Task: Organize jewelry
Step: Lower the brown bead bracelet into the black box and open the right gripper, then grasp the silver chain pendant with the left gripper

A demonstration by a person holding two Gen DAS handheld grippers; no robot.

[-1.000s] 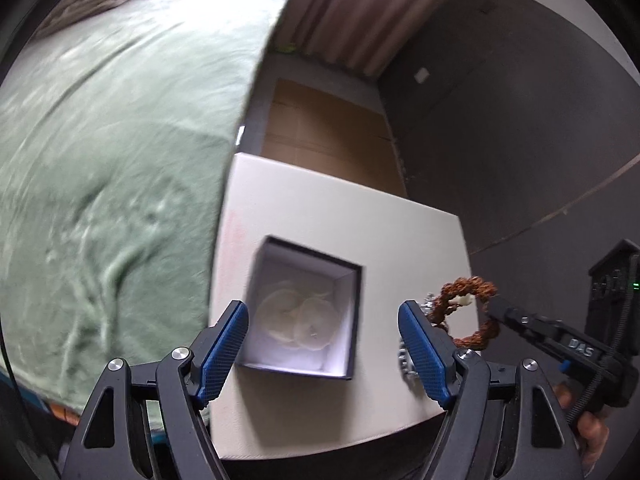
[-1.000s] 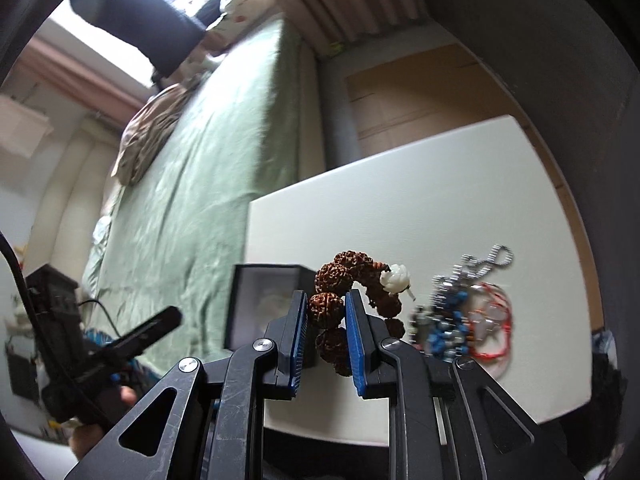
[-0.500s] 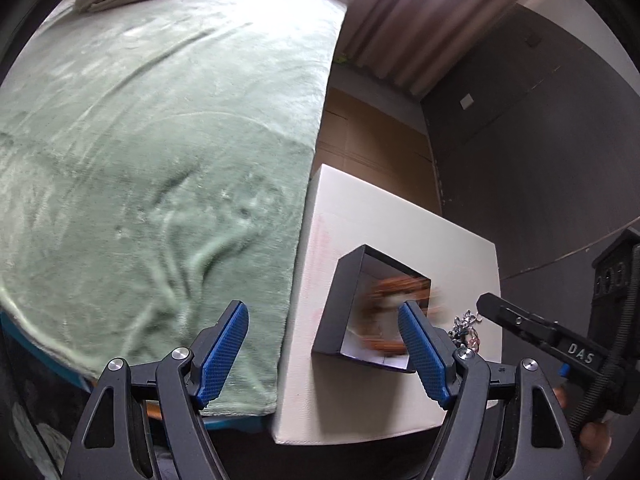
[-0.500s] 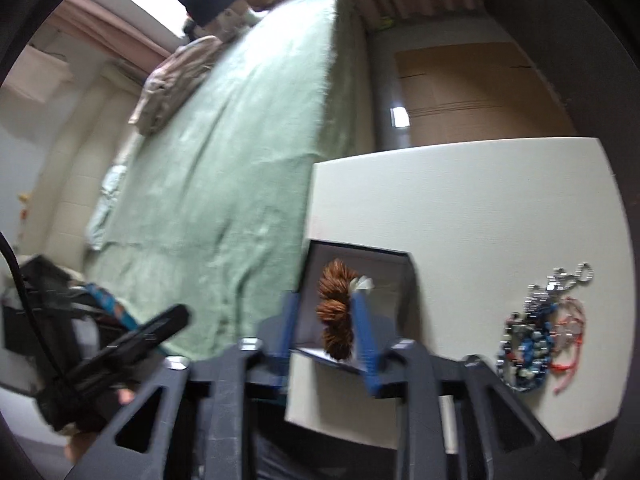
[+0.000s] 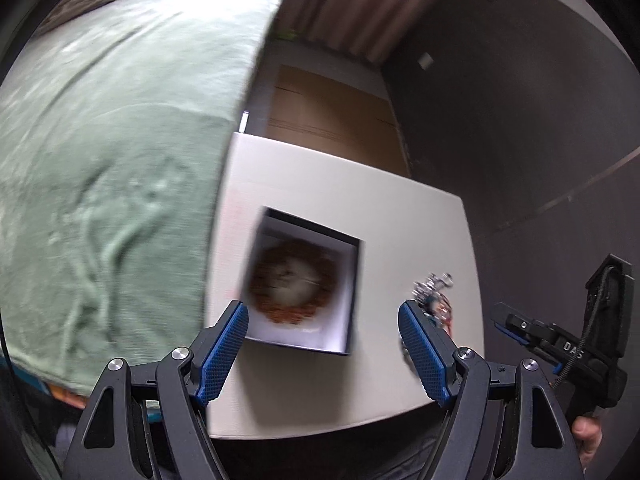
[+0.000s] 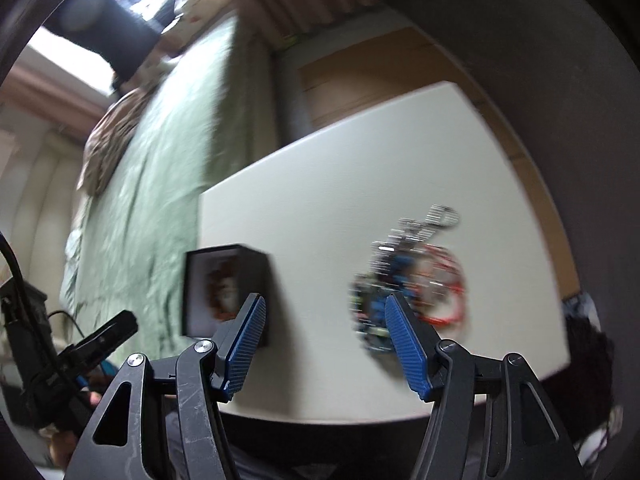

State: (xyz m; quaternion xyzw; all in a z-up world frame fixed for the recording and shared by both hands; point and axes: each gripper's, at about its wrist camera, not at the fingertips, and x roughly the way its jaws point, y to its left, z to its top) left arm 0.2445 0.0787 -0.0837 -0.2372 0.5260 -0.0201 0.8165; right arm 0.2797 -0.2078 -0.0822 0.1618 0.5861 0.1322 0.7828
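1. Blue-padded right gripper, jaws parted and just opened with nothing between them, hangs over the near part of the table.
2. Just past its right finger, touching the pad's edge in view, lies the heap of blue, silver and red jewelry, right of the box.
3. Judged next pick: the heap, nearer the right gripper than the left; it spreads roughly round, no clear long axis.
4. Left gripper hovers wide open and empty, near side of the box.
5. Farther in, the brown bracelet lies flat inside the box.
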